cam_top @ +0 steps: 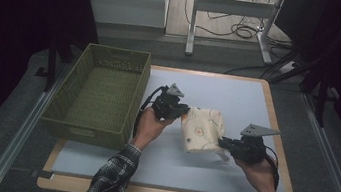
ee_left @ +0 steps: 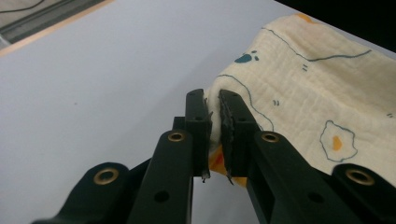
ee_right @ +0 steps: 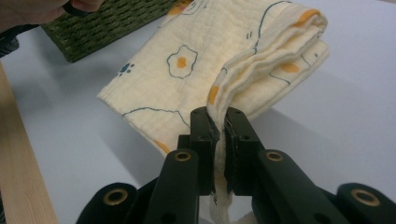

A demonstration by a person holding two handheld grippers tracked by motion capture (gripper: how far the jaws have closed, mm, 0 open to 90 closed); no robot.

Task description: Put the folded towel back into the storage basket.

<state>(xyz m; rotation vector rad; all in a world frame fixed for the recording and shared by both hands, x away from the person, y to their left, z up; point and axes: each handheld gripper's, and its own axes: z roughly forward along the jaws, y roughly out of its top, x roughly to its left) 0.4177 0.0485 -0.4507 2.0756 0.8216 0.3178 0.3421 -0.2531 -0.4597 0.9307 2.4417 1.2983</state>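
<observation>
On table (cam_top: pixel 239 93): 1 basket (cam_top: pixel 100 96), 1 cloth (cam_top: pixel 202 130) clamped by 2 grippers, L (cam_top: pixel 182 111) & R (cam_top: pixel 223 143).

We hold left gripper (cam_top: pixel 182 111) up off table, jaws pointing right — clamped tight on cloth (cam_top: pixel 202 130) edge. Left hand (cam_top: pixel 150 126) grips it from below, forearm angled in from bottom. Right gripper (cam_top: pixel 223 144) points left, jaws pinched on cloth's opposite corner — right hand (cam_top: pixel 260 171) behind it.
</observation>
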